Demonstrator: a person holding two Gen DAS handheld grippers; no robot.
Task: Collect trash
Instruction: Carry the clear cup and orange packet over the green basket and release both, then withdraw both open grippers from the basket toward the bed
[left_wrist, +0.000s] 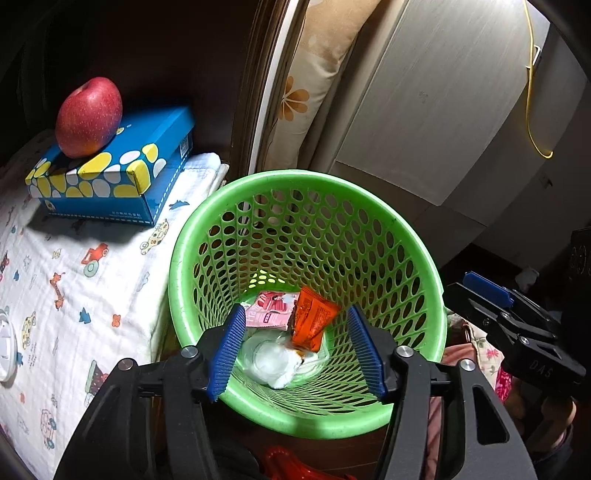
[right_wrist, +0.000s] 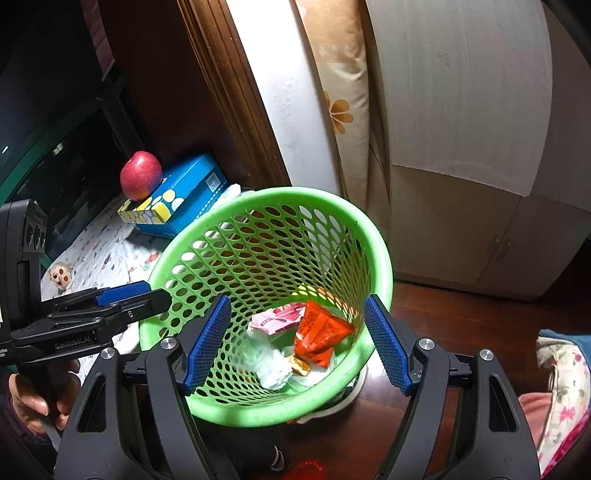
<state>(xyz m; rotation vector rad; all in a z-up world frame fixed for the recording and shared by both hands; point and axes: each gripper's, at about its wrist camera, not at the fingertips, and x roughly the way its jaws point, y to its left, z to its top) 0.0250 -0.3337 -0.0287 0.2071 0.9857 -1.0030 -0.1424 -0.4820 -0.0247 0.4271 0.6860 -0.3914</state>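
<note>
A green perforated bin (left_wrist: 306, 295) is seen from above in both wrist views, standing on a dark wood floor just beside a low surface covered by a printed cloth (left_wrist: 74, 266). At the bottom of the bin an orange packet (left_wrist: 312, 321) lies tilted, with a pink wrapper (left_wrist: 271, 310) touching it at about 10 o'clock and a crumpled white tissue (left_wrist: 273, 363) below it at about 7 o'clock. What lies under the tissue cannot be made out.

The left gripper (left_wrist: 295, 349) is held over the bin's near rim, pointing down into it. Its blue pads (left_wrist: 227, 350) are spread partly apart, and nothing is gripped between them; the trash is seen through the gap, well below. The right gripper (right_wrist: 297, 341) is likewise held over the bin, its jaws parted somewhat wider and empty. In the right wrist view the left gripper is seen from the side at 9 o'clock, over the bin's left rim, with a hand (right_wrist: 33, 402) wrapped round its handle.

On the cloth, at 10 o'clock from the bin, a blue box (left_wrist: 122, 170) patterned with yellow and white spots is set, and a red apple (left_wrist: 88, 116) rests on its top. A small doll face (right_wrist: 61, 275) lies on the cloth nearer the viewer. Behind the bin a pale cabinet (left_wrist: 436, 110) stands at 1 o'clock, with a yellow cord (left_wrist: 532, 92) hanging against it and a flowered cushion (left_wrist: 306, 99) wedged at 12 o'clock.
</note>
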